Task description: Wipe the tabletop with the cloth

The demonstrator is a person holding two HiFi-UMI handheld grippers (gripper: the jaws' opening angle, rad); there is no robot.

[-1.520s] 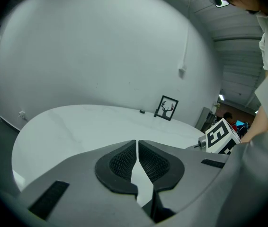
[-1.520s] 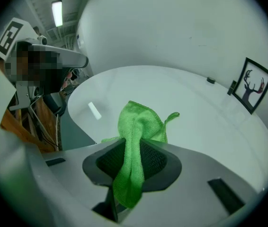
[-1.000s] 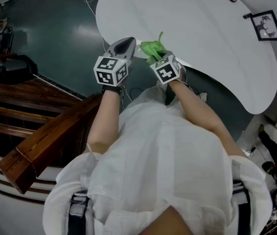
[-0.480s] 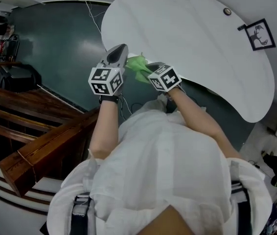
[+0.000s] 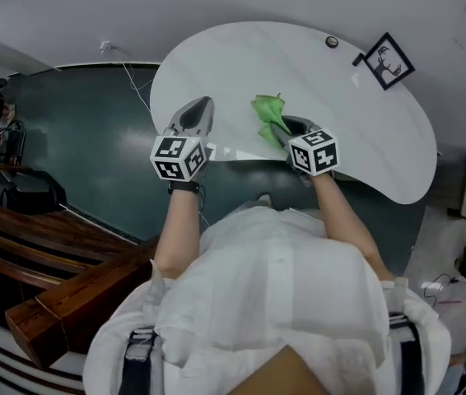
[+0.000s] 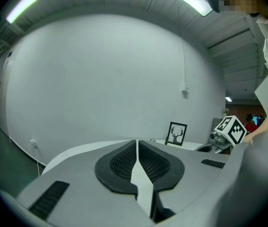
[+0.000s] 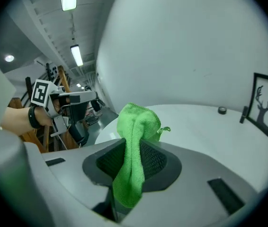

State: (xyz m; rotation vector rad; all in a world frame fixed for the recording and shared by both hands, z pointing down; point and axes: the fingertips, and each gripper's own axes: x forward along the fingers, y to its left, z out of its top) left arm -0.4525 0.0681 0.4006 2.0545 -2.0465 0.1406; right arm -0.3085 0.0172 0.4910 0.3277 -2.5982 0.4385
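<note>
A green cloth [image 5: 267, 112] [image 7: 133, 150] is pinched between the jaws of my right gripper [image 5: 286, 130] [image 7: 135, 141], held just over the near edge of the white kidney-shaped tabletop [image 5: 241, 64] [image 7: 209, 131]. The cloth bunches up above the jaws and hangs down below them. My left gripper [image 5: 197, 115] [image 6: 137, 148] hovers over the table's near-left edge, jaws pressed together with nothing between them. From the right gripper view the left gripper [image 7: 60, 105] shows at the left.
A framed deer picture [image 5: 384, 60] [image 6: 175, 134] [image 7: 265, 102] stands at the table's far right. A small dark round object [image 5: 331, 41] [image 7: 222, 110] lies near it. Dark green floor [image 5: 76, 138] lies left of the table, wooden steps [image 5: 44, 245] at the lower left, and a white cable [image 5: 130, 85] trails by the wall.
The view has shifted so the table sits more centred. The right gripper with the cloth has moved right and farther over the table edge. The left gripper holds roughly the same pose.
</note>
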